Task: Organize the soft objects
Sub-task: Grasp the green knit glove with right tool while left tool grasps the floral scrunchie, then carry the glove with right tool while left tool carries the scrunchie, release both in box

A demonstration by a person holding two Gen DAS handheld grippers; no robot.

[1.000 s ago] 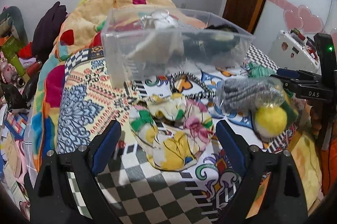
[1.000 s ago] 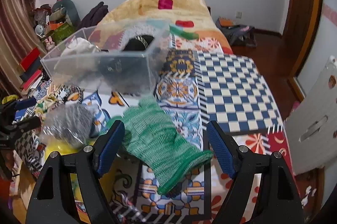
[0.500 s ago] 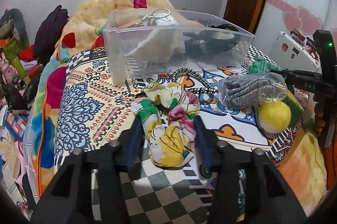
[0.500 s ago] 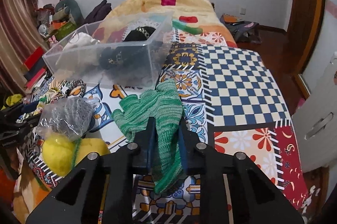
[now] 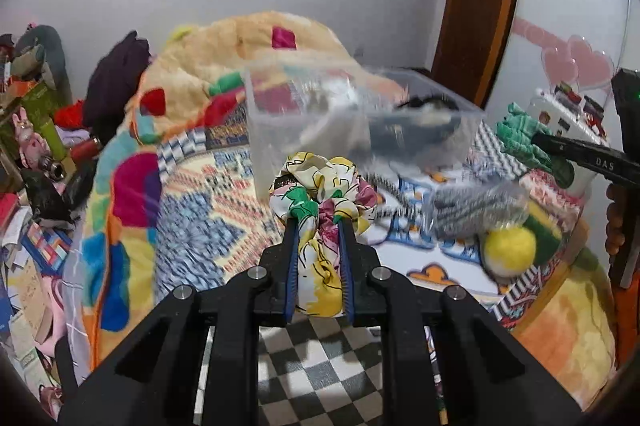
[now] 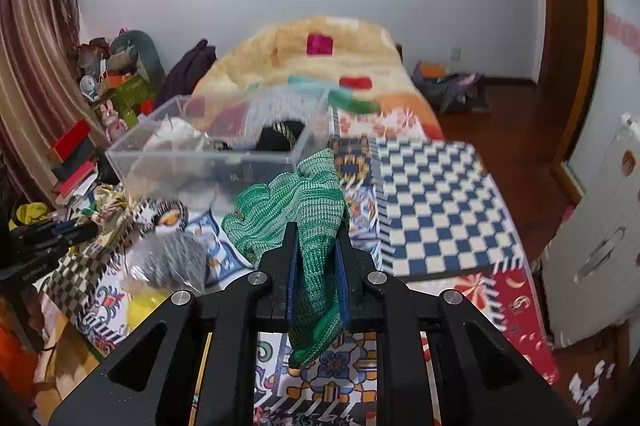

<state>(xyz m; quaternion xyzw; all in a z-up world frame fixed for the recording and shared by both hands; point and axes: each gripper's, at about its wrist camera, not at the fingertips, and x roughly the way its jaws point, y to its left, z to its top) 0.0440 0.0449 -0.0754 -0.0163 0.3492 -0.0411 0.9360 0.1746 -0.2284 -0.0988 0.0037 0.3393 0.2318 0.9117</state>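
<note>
Left gripper (image 5: 319, 222) clamped on floral yellow-white-green fabric scrunchie (image 5: 324, 186), bunched cloth bulging beyond fingertips, lifted off patterned bedspread (image 5: 208, 218). Clear plastic storage bin (image 5: 360, 122) just ahead of it, already holding white and dark soft items. Right gripper (image 6: 318, 230) clamped on green knitted glove (image 6: 296, 202), cuff hanging below jaws, fingers pointing toward bin (image 6: 216, 154) ahead-left. Yellow fuzzy ball (image 5: 510, 250) and bagged grey knit (image 5: 472, 210) right of left gripper.
</note>
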